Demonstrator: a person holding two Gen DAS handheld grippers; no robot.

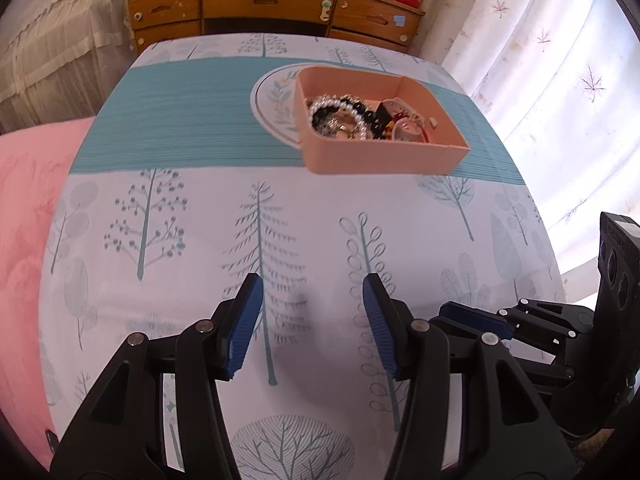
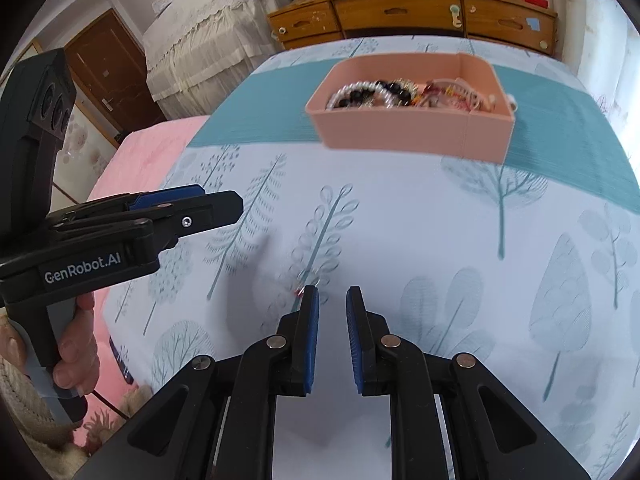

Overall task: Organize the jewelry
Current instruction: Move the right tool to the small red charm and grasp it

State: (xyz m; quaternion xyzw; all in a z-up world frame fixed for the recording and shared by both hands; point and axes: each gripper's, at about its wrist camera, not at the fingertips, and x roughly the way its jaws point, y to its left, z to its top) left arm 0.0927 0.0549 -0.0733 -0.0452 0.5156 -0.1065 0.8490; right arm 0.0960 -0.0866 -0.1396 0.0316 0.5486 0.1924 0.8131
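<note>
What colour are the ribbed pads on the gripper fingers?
Blue, on black arms; the ribbed pads show best in the left wrist view.

A wooden dresser [image 1: 276,4] stands at the far wall (its top cluttered). Sunlit white curtains [image 1: 560,80] hang right; a brown door [image 2: 116,68] is far left.

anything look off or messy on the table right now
The jewelry sits in one tangled heap inside the pink box, pearl and black bead bracelets overlapping. The box partly covers a round plate. Nothing looks spilled; both grippers are empty.
</note>
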